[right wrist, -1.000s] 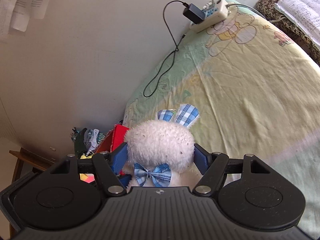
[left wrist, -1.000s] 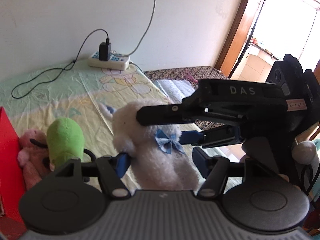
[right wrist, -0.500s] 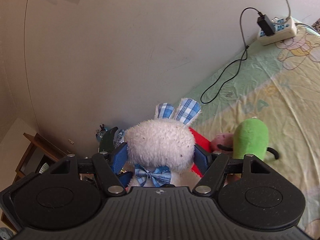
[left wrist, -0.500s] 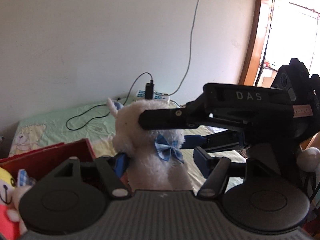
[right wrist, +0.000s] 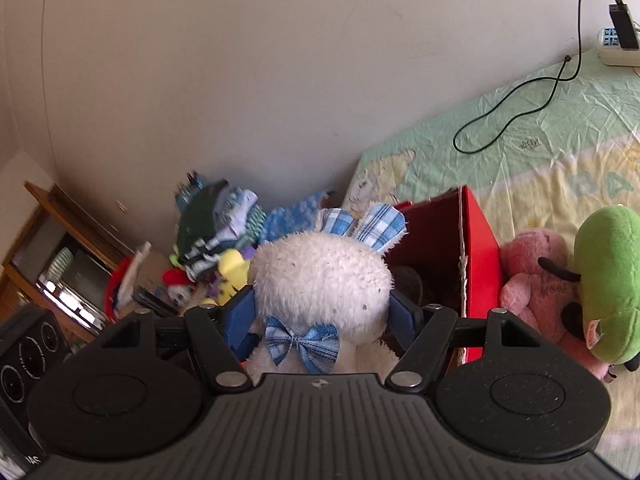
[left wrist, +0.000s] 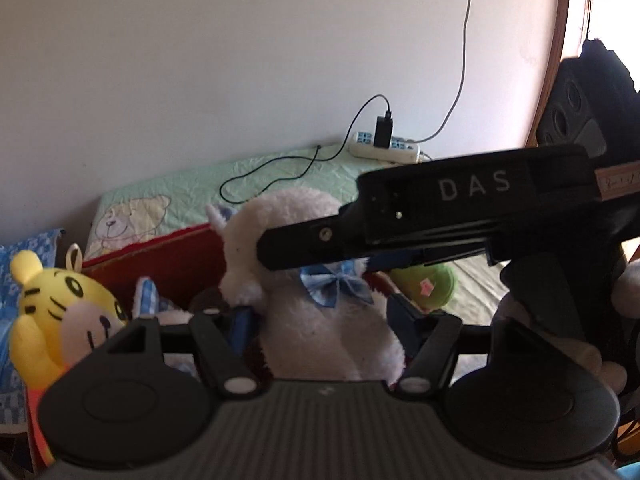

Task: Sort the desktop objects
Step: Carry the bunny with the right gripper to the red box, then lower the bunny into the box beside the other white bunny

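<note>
A white plush rabbit (left wrist: 288,216) with a blue checked bow hangs over the open red box (left wrist: 160,256). My left gripper (left wrist: 322,320) is shut on its body, a blue pad pressed on each side. My right gripper (right wrist: 320,312) is shut on the rabbit's head (right wrist: 320,272), just under the checked ears. In the left wrist view its black upper finger (left wrist: 312,240) reaches in from the right across the head. The red box (right wrist: 476,248) stands right behind the rabbit, with dark things inside.
A yellow tiger plush (left wrist: 52,316) sits left of the box. A green plush (right wrist: 608,280) and a pink plush (right wrist: 532,272) lie on the bed sheet (right wrist: 520,152) to its right. A power strip (left wrist: 384,148) with cable is by the wall. Piled clothes (right wrist: 216,220) lie beyond the bed.
Both grippers have carried the rabbit sideways across the bed, from beside the green plush to over the red box. The yellow tiger and the clothes pile have come into view.
</note>
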A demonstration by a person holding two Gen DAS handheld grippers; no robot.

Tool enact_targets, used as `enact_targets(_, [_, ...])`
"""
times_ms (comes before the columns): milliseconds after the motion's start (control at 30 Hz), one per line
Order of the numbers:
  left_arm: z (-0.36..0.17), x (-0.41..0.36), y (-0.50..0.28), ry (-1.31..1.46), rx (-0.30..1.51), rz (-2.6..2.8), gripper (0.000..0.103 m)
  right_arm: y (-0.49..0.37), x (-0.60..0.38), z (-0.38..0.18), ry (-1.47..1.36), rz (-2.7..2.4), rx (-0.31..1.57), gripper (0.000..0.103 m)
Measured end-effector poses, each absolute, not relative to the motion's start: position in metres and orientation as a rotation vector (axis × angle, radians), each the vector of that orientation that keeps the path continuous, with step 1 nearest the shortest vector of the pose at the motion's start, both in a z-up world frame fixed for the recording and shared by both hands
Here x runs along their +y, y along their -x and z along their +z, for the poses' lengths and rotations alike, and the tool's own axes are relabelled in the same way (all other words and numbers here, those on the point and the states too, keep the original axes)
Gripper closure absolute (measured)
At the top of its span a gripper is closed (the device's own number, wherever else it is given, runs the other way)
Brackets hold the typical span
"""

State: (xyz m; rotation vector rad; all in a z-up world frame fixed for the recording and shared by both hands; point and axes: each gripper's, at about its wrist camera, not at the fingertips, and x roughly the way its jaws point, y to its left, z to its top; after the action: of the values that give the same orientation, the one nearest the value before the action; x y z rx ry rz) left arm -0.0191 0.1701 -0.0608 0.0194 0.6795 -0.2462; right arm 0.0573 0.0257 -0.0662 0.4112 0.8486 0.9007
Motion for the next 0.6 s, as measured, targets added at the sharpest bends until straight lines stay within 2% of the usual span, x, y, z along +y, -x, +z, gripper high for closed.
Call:
enact_targets(367, [-0.097, 0.191, 0.007, 0.005, 0.802, -0.273, 0.033, -0.052, 0.070, -0.081, -0.110, 0.844, 0.889, 0.031])
enact_targets(600, [-0.092, 0.194, 0.019, 0.032, 0.811, -0.277, 0.034, -0.052, 0.089, -0.082, 0.054, 0.812, 0.945, 0.030])
